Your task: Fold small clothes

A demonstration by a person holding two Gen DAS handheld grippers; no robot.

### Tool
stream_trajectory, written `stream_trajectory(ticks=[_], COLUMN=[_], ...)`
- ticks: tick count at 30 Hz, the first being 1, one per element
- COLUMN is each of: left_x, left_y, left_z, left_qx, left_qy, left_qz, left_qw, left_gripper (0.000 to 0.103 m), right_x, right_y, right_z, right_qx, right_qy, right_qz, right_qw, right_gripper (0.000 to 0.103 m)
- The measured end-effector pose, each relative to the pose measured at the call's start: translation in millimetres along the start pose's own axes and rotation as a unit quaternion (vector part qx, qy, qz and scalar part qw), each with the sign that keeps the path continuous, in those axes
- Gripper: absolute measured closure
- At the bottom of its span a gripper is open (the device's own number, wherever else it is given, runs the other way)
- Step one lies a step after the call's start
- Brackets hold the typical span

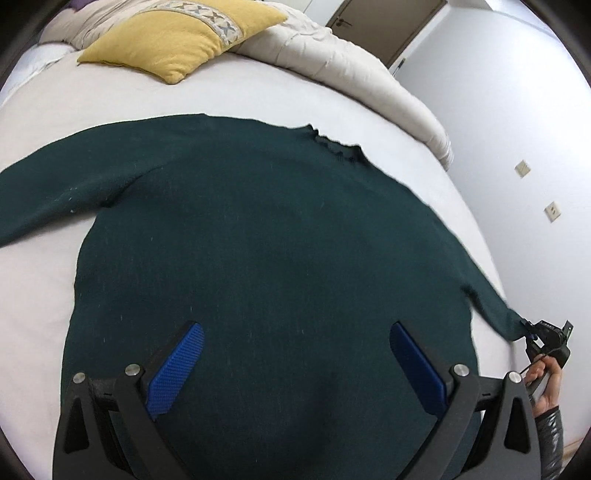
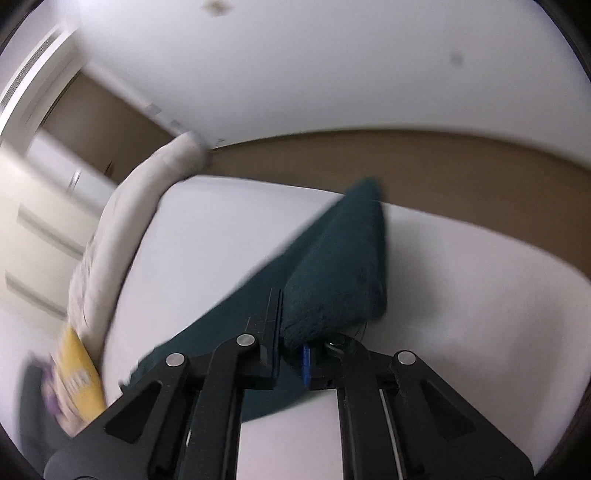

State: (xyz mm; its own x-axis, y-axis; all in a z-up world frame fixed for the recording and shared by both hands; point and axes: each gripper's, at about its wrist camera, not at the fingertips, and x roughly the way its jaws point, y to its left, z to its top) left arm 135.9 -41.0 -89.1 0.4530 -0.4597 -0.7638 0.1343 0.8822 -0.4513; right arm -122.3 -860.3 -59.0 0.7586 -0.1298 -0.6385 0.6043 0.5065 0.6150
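Note:
A dark green sweater [image 1: 258, 240] lies spread flat on the white bed [image 1: 240, 92], collar at the far side. Its left sleeve [image 1: 48, 192] lies out to the left. My left gripper [image 1: 295, 354] is open and empty, its blue pads [image 1: 177, 365] hovering over the sweater's lower body. My right gripper [image 1: 532, 328] is shut on the cuff of the right sleeve [image 1: 495, 306] at the bed's right edge. In the right wrist view the gripper [image 2: 291, 347] pinches that sleeve [image 2: 340, 266], which stands up bunched between the jaws. That view is blurred.
A yellow pillow [image 1: 177, 40] and a rolled beige duvet [image 1: 351, 70] lie at the far side of the bed. A white wall [image 1: 517, 110] with sockets and a brown door [image 1: 388, 26] stand to the right. The bed edge runs close behind the right gripper.

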Motion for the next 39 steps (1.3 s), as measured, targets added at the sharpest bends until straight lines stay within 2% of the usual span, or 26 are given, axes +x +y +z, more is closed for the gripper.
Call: stream_trajectory(ticks=[3,5,8,11,15,17,18,19,20,21,22,27,31,32,33,34,36,37,39], left_x=[-5,-9,-13,-16,-18,-14,-12,-11,-10,-7,-5,25,63,77,86,97,106,107,113], left_y=[9,17,31,48,71,79,81,82,82,80,76,34,-3,-13,-19,-26,-38,-42,-46], left_z=[7,12,17,20,22,24,25,27,27,30,30,44,60,66,70,74,78,79,83], left_qx=[-0.016,-0.027,-0.045,-0.06,-0.08,-0.087,-0.09,-0.091,-0.089,-0.088,-0.085,-0.051,-0.018,-0.01,-0.006,0.002,0.023,0.032,0.039], left_qy=[-0.011,-0.019,-0.025,-0.032,-0.032,-0.029,-0.027,-0.026,-0.025,-0.023,-0.022,-0.001,0.026,0.037,0.044,0.054,0.051,0.051,0.056], left_qz=[-0.019,-0.029,-0.045,-0.053,-0.056,-0.058,-0.06,-0.062,-0.064,-0.067,-0.07,-0.079,-0.06,-0.048,-0.042,-0.029,-0.001,0.009,0.022], left_qw=[0.9996,0.999,0.9976,0.9963,0.9947,0.9941,0.9937,0.9936,0.9936,0.9936,0.9936,0.9955,0.9977,0.9981,0.9981,0.9981,0.9984,0.9981,0.9974], left_gripper=[0.001,0.002,0.006,0.007,0.007,0.007,0.007,0.007,0.007,0.007,0.007,0.007,0.007,0.013,0.026,0.032,0.048,0.055,0.078], right_x=[-1,8,23,52,88,96,103,102,102,94,85,37,33,36,35,39,46,57,64], right_y=[89,163,254,328,378,371,374,369,360,349,342,294,256,249,238,227,210,207,196], right_z=[-21,-48,-110,-180,-280,-322,-335,-357,-357,-362,-362,-328,-280,-270,-256,-241,-218,-212,-199], right_qx=[-0.108,-0.185,-0.281,-0.338,-0.413,-0.449,-0.461,-0.471,-0.472,-0.469,-0.46,-0.412,-0.349,-0.338,-0.325,-0.304,-0.268,-0.253,-0.23], right_qy=[0.003,0.02,0.054,0.094,0.15,0.167,0.178,0.191,0.198,0.201,0.198,0.182,0.165,0.159,0.151,0.14,0.13,0.128,0.129], right_qz=[0.032,0.065,0.109,0.138,0.117,0.1,0.098,0.102,0.112,0.125,0.14,0.178,0.171,0.165,0.157,0.147,0.138,0.133,0.127], right_qw=[0.994,0.98,0.952,0.926,0.89,0.872,0.864,0.855,0.852,0.851,0.854,0.875,0.906,0.913,0.92,0.931,0.945,0.95,0.956], right_gripper=[0.096,0.096,0.097,0.096,0.094,0.09,0.082,0.068,0.061,0.049,0.044,0.041,0.041,0.041,0.041,0.041,0.041,0.041,0.041])
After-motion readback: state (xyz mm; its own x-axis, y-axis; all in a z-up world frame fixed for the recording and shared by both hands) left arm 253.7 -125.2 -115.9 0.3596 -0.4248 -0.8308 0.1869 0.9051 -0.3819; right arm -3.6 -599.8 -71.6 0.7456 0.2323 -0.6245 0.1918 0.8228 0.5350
